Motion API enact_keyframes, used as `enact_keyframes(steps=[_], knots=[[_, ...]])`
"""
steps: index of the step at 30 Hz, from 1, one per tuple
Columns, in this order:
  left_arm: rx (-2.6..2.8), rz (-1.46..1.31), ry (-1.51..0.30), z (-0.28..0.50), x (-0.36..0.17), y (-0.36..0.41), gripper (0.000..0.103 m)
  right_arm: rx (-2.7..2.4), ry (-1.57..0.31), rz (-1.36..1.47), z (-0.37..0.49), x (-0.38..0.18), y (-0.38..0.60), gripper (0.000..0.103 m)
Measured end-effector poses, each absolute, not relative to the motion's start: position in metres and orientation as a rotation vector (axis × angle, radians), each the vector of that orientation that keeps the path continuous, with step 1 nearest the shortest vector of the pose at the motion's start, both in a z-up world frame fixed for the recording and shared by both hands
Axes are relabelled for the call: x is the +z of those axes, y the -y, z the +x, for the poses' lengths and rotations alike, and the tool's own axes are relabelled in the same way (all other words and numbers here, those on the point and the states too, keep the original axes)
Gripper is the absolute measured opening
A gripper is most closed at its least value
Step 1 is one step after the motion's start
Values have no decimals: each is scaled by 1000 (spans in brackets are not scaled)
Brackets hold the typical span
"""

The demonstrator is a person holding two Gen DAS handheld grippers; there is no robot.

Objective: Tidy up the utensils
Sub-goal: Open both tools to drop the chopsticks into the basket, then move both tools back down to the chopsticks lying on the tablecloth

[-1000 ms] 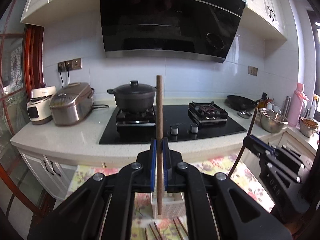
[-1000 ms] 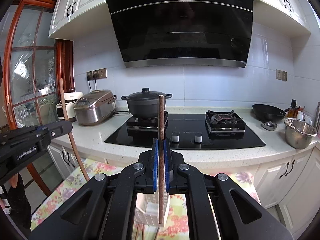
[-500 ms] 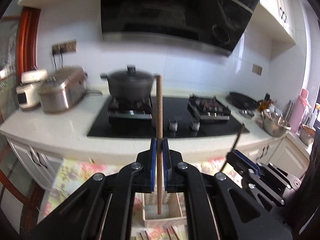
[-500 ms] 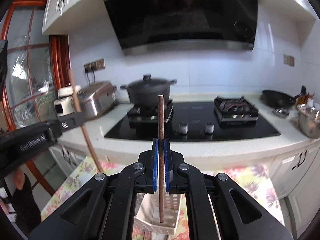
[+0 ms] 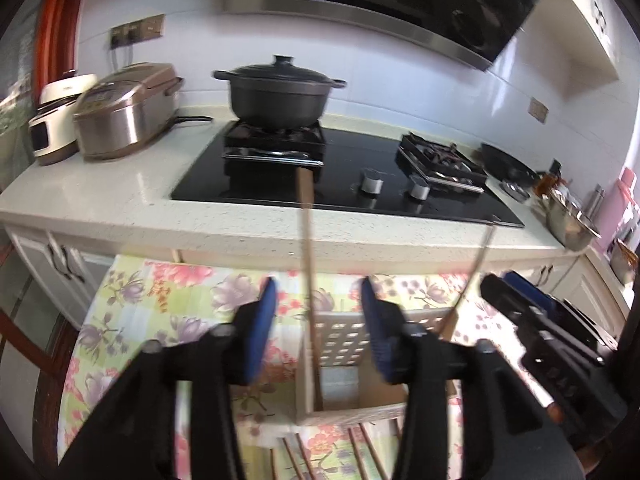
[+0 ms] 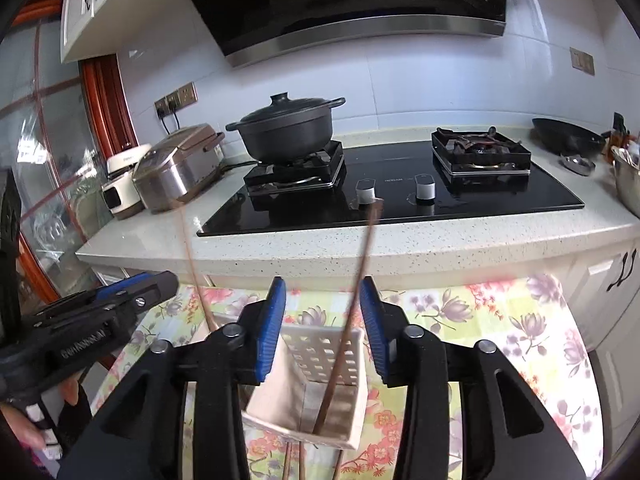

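Both the left gripper (image 5: 318, 320) and the right gripper (image 6: 323, 322) stood with jaws spread and empty, each directly above the white slotted holder (image 6: 320, 384). One brown chopstick (image 5: 308, 288) stood between the left jaws, a second chopstick (image 6: 352, 312) leaned between the right (both blurred, seemingly free). Judged partly done: several loose chopsticks (image 5: 356, 454) lay on the floral cloth (image 5: 160, 320) just below the holder.

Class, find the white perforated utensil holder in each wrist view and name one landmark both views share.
Left wrist: white utensil holder sits bottom centre, between the open left tool fingers.
Right wrist: the holder is bottom centre, between the open right tool fingers.
Shared landmark: black lidded pot on the left burner.
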State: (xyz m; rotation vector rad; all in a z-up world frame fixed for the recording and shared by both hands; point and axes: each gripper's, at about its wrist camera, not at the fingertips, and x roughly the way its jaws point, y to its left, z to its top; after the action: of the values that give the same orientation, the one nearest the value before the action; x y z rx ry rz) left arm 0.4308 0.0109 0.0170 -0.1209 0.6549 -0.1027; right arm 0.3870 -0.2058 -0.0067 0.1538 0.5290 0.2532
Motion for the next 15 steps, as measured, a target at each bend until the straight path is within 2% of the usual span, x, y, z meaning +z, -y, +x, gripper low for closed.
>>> enact_keyframes(steps=[1, 6, 9, 15], knots=[[-82, -115, -646, 425, 15, -16, 52, 249, -527, 155, 382, -8, 209, 38], [10, -73, -600, 391, 11, -30, 82, 231, -536, 150, 353, -26, 223, 38], [44, -39, -573, 365, 3, -37, 90, 229, -555, 151, 333, -43, 228, 38], [62, -4, -576, 321, -24, -43, 92, 212, -580, 132, 296, -73, 235, 38]])
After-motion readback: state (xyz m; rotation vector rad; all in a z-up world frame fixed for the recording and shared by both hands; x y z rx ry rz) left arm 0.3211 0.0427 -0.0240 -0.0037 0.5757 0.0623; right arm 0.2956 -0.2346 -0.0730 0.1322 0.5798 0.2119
